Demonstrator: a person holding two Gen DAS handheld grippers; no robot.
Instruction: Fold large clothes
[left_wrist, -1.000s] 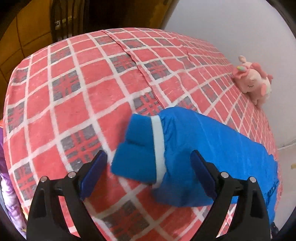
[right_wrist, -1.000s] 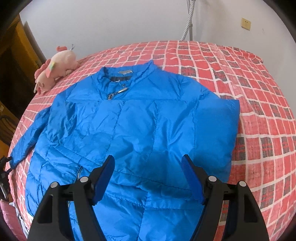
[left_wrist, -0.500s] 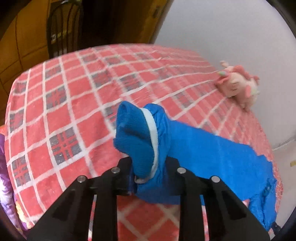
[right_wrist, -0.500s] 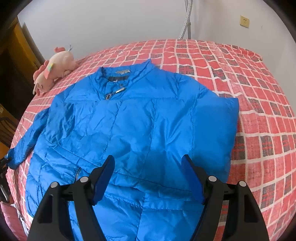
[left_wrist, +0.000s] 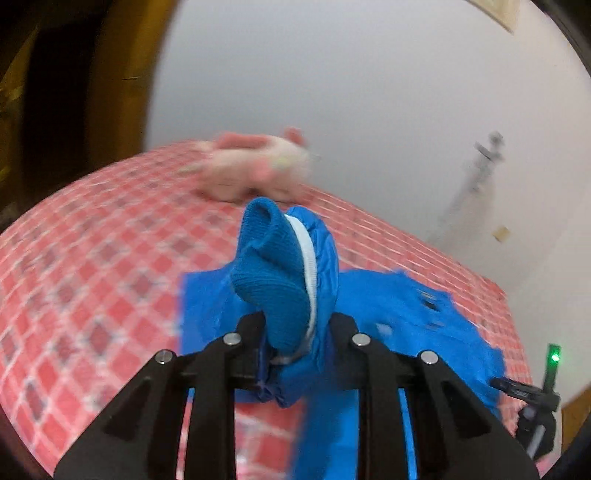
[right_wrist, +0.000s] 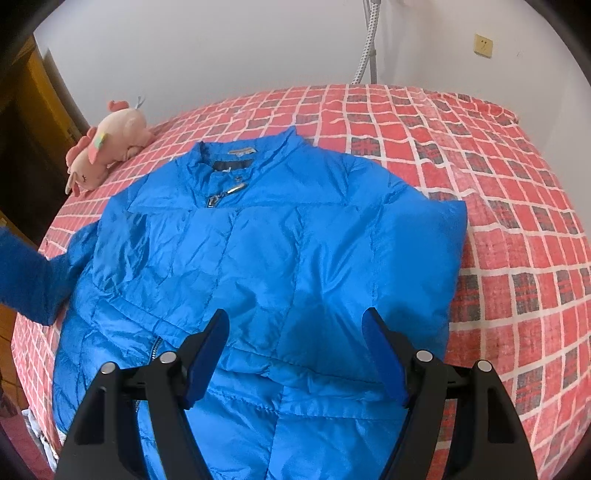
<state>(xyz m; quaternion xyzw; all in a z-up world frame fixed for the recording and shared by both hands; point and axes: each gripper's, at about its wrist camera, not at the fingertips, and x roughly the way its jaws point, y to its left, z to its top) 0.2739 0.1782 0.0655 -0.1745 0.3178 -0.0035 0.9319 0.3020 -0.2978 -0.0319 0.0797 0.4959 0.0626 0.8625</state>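
A bright blue padded jacket (right_wrist: 273, 258) lies front-up on the red checked bed, collar toward the far wall, its right sleeve folded in over the body. My left gripper (left_wrist: 295, 332) is shut on the jacket's left sleeve cuff (left_wrist: 273, 280), a knitted blue cuff with a white band, held lifted above the bed. That raised cuff (right_wrist: 26, 277) shows at the left edge of the right wrist view. My right gripper (right_wrist: 295, 354) hovers open over the jacket's lower front, nothing between its fingers.
A pink plush toy (right_wrist: 107, 147) lies at the bed's far left, near the wall. The red checked bedspread (right_wrist: 517, 221) spreads out to the right of the jacket. A pole (right_wrist: 369, 40) stands against the far wall. A dark wooden doorway (left_wrist: 55, 92) is at the left.
My left gripper closed on the sleeve cuff, then lifted it and swung it over toward the jacket body. The right gripper stayed in place, still open.
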